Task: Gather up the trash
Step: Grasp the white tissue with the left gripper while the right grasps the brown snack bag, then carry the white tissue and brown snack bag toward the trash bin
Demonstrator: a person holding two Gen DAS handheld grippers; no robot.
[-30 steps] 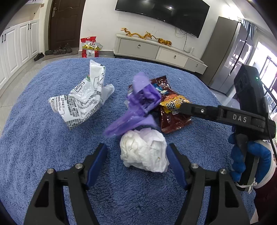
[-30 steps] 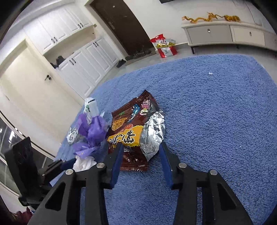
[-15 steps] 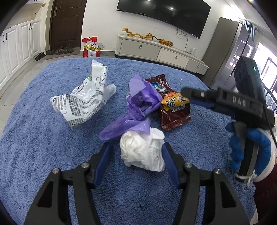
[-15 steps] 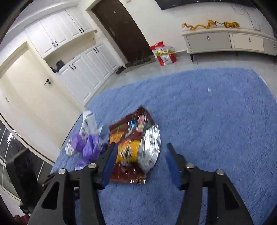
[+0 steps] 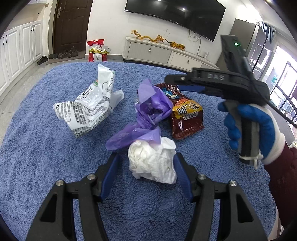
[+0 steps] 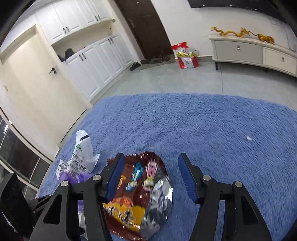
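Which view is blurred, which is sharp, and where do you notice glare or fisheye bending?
Right wrist view: motion blur smears the snack packet and blue rug. Left wrist view: sharp, crumpled white paper crisp; ceiling lights glare off the television. Both views: edges curve and corners darken.

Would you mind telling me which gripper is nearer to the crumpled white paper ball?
Left. The left gripper straddles the crumpled white paper ball, open jaws either side. The right gripper hangs open over the snack packet, beyond the purple bag.
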